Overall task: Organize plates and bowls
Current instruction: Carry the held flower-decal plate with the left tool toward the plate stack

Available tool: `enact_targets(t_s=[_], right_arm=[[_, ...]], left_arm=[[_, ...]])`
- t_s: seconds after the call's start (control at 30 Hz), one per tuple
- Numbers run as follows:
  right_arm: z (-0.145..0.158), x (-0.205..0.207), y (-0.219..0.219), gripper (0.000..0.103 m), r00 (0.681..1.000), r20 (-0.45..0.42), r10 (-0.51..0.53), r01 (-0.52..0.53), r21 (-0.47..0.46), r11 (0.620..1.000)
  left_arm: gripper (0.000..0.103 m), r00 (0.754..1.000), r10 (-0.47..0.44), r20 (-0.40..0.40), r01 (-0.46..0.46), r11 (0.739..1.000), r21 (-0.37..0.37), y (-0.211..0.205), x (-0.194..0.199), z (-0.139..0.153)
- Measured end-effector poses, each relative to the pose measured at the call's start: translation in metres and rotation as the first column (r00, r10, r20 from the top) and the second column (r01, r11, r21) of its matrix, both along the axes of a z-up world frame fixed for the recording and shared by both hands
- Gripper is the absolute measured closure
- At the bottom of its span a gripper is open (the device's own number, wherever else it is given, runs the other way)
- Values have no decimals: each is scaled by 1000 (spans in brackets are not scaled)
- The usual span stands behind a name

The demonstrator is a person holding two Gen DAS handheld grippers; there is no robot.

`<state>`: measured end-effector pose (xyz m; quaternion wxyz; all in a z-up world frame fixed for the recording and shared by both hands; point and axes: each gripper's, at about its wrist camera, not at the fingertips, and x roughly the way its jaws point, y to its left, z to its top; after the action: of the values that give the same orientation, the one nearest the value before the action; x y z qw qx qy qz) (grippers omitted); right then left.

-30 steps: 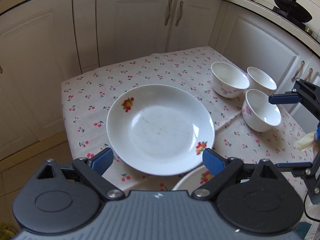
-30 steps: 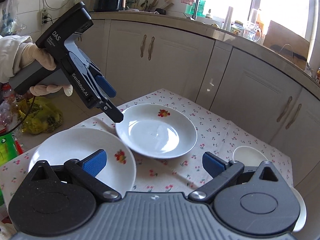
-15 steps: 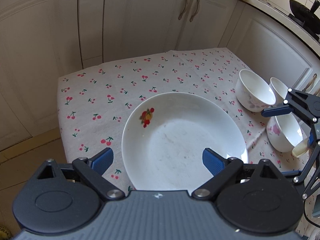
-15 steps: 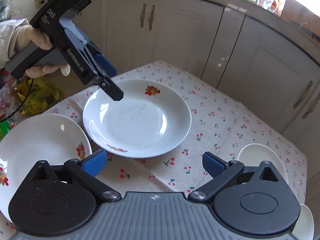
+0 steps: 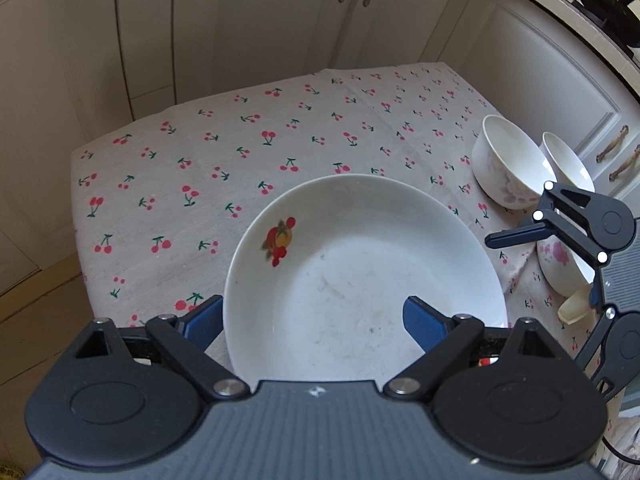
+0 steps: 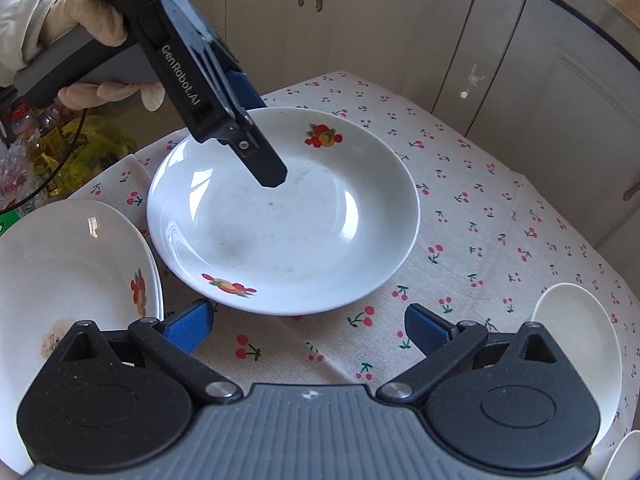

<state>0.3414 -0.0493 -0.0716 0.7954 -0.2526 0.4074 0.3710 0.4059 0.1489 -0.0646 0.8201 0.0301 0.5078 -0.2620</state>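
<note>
Two plates (image 6: 280, 224) (image 6: 60, 280), three bowls (image 5: 508, 164) (image 5: 568, 160) (image 5: 560, 268), all hold no food

You can read one clear piece of lettering: "GenRobot.AI", in white, running down the black side of the left gripper (image 6: 224, 92) as the right wrist camera sees it. Above it, at the top edge of that same black body, you catch the tail of a second white word, ending in "AS"; the rest is cut off by the frame. On each gripper's grey housing, near its front edge, you see a small white bowtie-shaped mark with no letters in it. From the left wrist camera you get no readable writing at all
</note>
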Motion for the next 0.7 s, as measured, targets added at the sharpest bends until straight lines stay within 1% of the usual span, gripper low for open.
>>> enact_targets(t_s=[0.13, 0.3, 0.37, 0.47, 0.7], right_arm=[[-4, 5, 3, 2, 1000, -26, 8, -8, 15, 1000], [-6, 9, 1, 4, 998, -56, 21, -19, 45, 999], [-7, 11, 2, 7, 997, -70, 29, -26, 44, 999], [-8, 13, 6, 7, 996, -70, 51, -49, 27, 998], [-9, 21, 10, 7, 988, -119, 94, -92, 27, 995]], left_arm=[[12, 999, -14, -38, 14, 1000, -14, -1, 10, -1], [13, 997, -27, -67, 26, 1000, -2, -5, 17, -2], [13, 996, -30, -78, 30, 1000, 3, -6, 19, -2], [13, 996, -35, -87, 36, 999, 9, -8, 21, -3], [13, 995, -38, -91, 39, 999, 7, -9, 23, -5]])
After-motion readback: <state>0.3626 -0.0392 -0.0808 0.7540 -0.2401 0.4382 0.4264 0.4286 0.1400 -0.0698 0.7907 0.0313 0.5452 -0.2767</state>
